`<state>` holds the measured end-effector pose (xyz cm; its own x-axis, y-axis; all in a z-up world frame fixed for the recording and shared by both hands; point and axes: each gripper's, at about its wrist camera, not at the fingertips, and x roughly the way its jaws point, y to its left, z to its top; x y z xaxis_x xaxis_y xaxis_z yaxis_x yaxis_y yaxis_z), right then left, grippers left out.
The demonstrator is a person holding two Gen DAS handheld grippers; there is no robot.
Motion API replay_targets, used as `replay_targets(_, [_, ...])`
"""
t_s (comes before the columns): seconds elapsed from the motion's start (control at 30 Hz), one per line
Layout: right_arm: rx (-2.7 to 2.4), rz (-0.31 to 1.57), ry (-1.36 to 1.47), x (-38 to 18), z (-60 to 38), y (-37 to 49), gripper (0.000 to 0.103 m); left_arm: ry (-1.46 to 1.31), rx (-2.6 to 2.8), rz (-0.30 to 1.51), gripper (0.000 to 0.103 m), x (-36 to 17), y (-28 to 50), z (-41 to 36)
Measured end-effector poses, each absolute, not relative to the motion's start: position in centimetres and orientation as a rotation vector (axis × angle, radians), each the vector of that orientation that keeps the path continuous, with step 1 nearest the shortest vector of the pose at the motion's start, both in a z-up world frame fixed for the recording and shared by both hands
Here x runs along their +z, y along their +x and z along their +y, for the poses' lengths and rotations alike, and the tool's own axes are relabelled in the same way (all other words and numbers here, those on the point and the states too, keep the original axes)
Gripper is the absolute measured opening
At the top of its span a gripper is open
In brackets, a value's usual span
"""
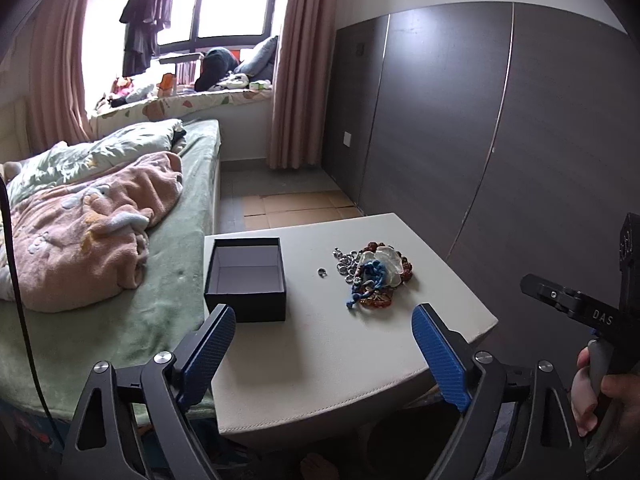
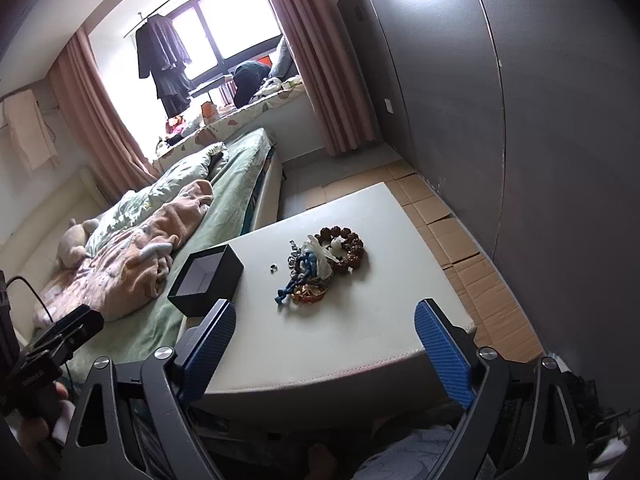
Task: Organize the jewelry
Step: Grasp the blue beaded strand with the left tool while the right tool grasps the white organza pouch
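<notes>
Nothing picked up yet: left gripper (image 1: 323,318) and right gripper (image 2: 325,314) both spread wide, empty, hovering short of the table (image 1: 320,360). Jewelry pile (image 1: 370,274) heaped mid-table, small ring (image 1: 321,271) just beside, open black box (image 1: 245,278) at the bed-side edge. Probably grab the loose ring first; needs a careful pinch.

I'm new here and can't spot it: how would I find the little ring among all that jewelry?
Start at the white table beside the bed. Between the open black box and the jewelry pile lies the small silver ring. It alone sits apart, touching nothing else.
</notes>
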<state>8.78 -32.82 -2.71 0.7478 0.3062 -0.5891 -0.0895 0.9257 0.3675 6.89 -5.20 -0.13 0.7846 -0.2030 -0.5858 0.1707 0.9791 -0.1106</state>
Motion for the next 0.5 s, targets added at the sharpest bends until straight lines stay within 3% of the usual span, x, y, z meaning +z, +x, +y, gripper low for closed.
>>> replay_targets(0.33, [0.212,0.765,0.355,-4.4,-32.3,15.0,0.084,0.004,-0.236,0.732,0.085,-0.5,12.9,-7.7])
replay_targets(0.5, [0.227,0.798,0.376,-5.5,-33.0,18.5,0.084,-0.005,-0.245,0.805,0.073,-2.4,16.7,-8.6])
